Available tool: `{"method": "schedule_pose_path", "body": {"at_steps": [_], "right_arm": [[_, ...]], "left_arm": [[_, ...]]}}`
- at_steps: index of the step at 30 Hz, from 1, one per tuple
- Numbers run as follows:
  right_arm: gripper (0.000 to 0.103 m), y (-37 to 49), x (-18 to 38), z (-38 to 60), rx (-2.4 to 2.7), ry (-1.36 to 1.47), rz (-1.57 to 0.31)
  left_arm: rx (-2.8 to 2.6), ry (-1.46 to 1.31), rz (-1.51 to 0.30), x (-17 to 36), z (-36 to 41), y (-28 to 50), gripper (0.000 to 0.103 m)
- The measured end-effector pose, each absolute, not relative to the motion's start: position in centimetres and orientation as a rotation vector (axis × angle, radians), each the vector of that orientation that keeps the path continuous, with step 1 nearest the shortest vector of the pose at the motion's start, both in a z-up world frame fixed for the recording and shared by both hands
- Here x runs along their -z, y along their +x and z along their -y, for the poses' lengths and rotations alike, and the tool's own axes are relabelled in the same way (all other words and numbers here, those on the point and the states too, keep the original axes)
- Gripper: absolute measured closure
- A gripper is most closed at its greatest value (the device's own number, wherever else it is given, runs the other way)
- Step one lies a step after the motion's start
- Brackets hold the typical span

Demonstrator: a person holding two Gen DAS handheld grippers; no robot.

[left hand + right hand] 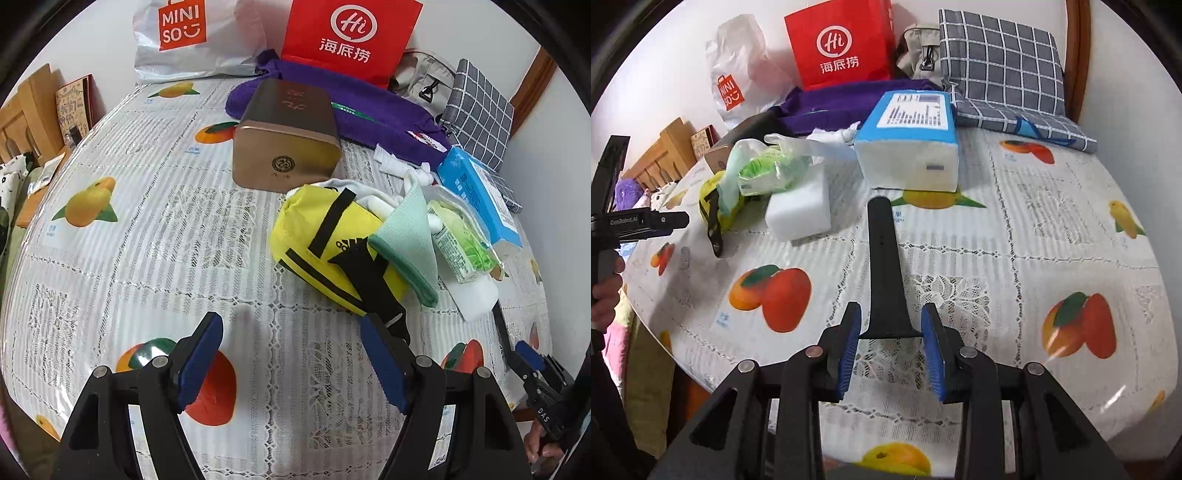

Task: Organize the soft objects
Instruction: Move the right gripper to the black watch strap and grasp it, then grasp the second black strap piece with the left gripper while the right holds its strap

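Spread wide and empty above the fruit-print tablecloth [155,236]: left gripper [291,354]. Part-open around a flat black strap [884,269], pads apparently not touching it: right gripper [891,345]. Heaped beyond: yellow bag [325,240], green cloth [410,240], white sponge [799,206], blue tissue pack [910,147].

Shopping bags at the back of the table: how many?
2. The white MINISO bag stands at the back left against the wall; the red Hi bag stands to its right, behind the purple cloth. More could be hidden behind them.
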State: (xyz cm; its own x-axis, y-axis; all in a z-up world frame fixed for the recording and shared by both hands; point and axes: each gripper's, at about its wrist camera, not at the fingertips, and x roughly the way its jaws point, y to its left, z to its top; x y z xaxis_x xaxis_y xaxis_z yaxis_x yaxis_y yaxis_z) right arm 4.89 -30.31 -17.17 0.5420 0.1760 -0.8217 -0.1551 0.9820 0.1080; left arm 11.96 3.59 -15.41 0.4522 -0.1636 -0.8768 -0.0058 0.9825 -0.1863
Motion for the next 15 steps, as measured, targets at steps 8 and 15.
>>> {"method": "schedule_pose_path", "body": {"at_steps": [8,15], "right_arm": [[0.061,8.6,18.6,29.0,-0.186,-0.006,-0.955],[0.083,8.9,18.6,28.5,-0.189,-0.057,-0.951]], "left_arm": [[0.105,-0.150,-1.107,15.7,-2.7,12.5,0.027],[0.123,-0.164,-1.097,15.3,-2.5,12.3,0.027]]}}
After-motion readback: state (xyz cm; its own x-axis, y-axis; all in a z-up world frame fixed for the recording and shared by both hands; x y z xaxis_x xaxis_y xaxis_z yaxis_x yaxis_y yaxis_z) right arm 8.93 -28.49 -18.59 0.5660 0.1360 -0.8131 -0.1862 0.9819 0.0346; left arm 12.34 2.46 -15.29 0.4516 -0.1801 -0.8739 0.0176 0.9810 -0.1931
